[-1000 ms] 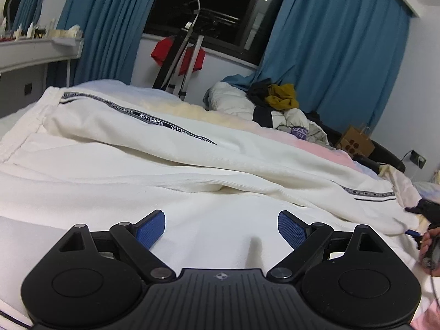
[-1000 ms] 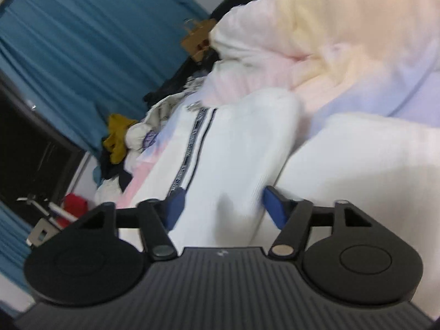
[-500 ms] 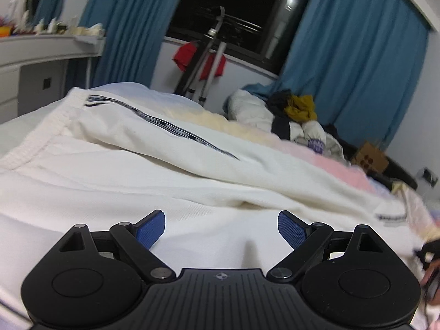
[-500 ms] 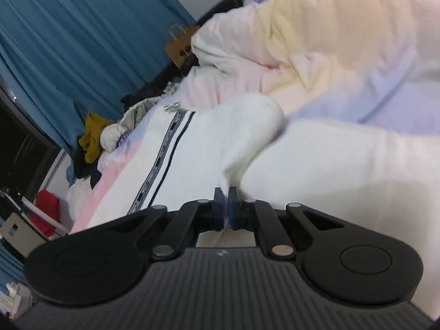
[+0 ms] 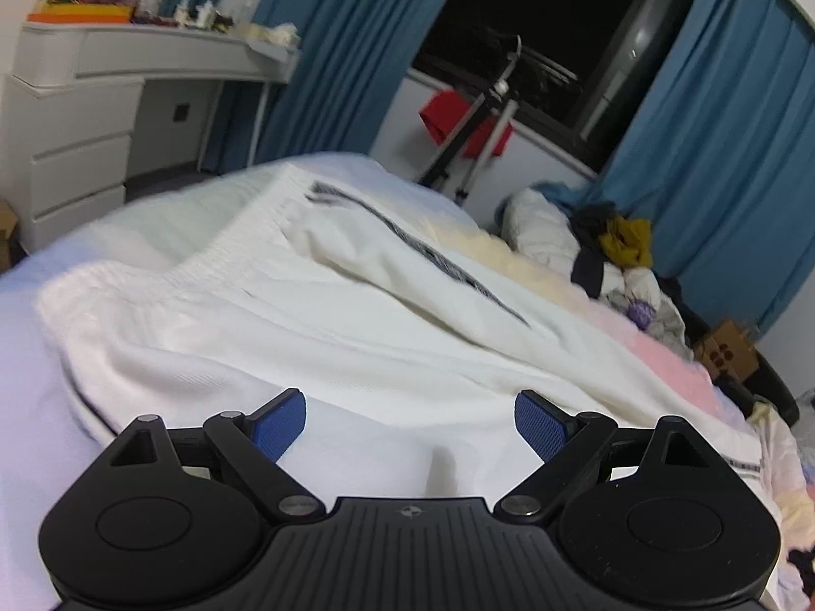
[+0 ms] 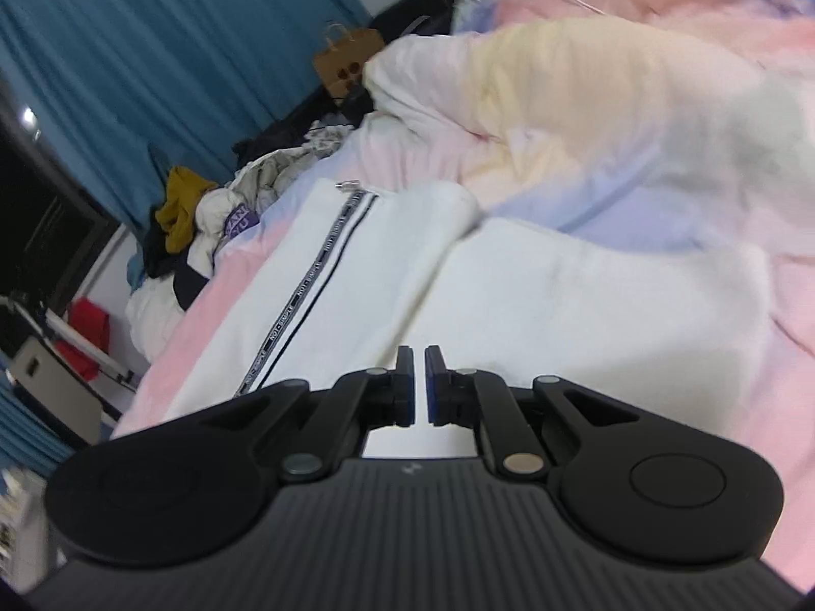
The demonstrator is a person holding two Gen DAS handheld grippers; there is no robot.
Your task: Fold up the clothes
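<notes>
White trousers (image 5: 316,315) with a black lettered side stripe lie spread across the bed, waistband at the far left. My left gripper (image 5: 410,425) is open and empty, hovering just above the white cloth. In the right wrist view the trouser legs (image 6: 509,295) lie side by side on the pastel bedding. My right gripper (image 6: 418,382) has its jaws nearly together with a thin gap, right above the seam between the legs. Whether cloth is pinched between them is hidden.
A pastel duvet (image 6: 611,102) bunches up on the bed beyond the trouser cuffs. A pile of clothes (image 5: 611,249) sits by the blue curtains. A white desk with drawers (image 5: 76,117) stands left. A drying rack with red cloth (image 5: 468,117) stands by the window.
My right gripper closed from wide open to nearly shut over the trouser legs. My left gripper rose and pulled back, showing more of the waistband and the desk.
</notes>
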